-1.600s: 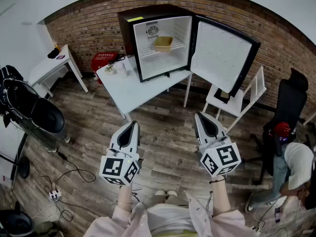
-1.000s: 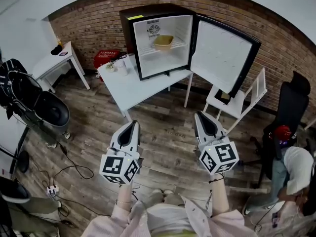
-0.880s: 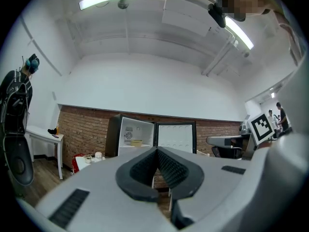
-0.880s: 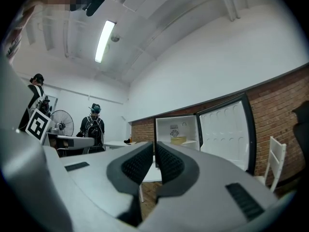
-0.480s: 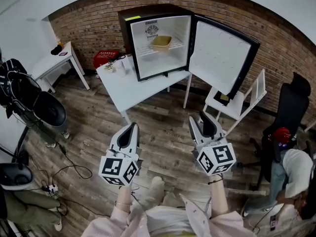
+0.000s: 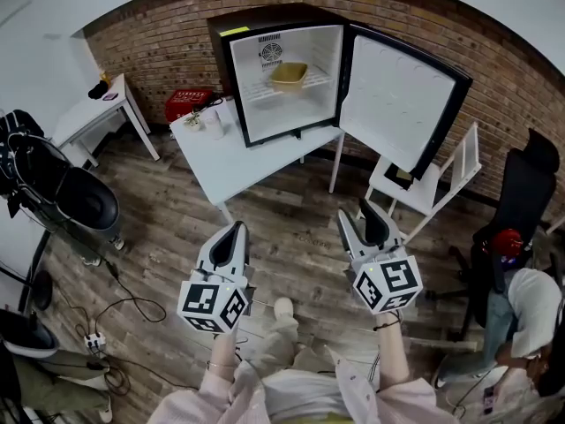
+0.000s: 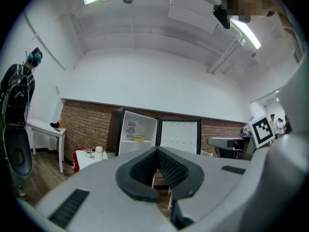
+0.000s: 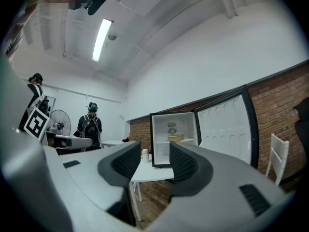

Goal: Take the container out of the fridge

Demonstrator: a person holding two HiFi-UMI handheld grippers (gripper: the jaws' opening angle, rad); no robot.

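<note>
A pale yellow container (image 6: 291, 75) sits on the upper shelf of a black mini fridge (image 6: 231, 64), whose door (image 6: 399, 95) stands swung open to the right. The fridge stands on a white table (image 6: 231, 159). Both grippers hang over the wooden floor, well short of the table. My left gripper (image 6: 237, 227) is shut and empty. My right gripper (image 6: 357, 213) has just been opening, and its jaws now stand apart with nothing between them. The container (image 7: 138, 138) shows far off past the shut left gripper (image 7: 157, 150). It (image 8: 176, 137) also shows far beyond the right gripper (image 8: 154, 152).
A white cup (image 6: 214, 124) and small items sit on the table's left end. A red basket (image 6: 187, 106) and a side table (image 6: 88, 117) lie left. A white chair (image 6: 424, 179), an office chair (image 6: 521, 184) and a person (image 6: 530, 299) are at right. Cables (image 6: 115, 316) cross the floor.
My right gripper's jaws have gone from shut to wide apart. My left gripper stays shut. My foot has stepped forward between the two grippers.
</note>
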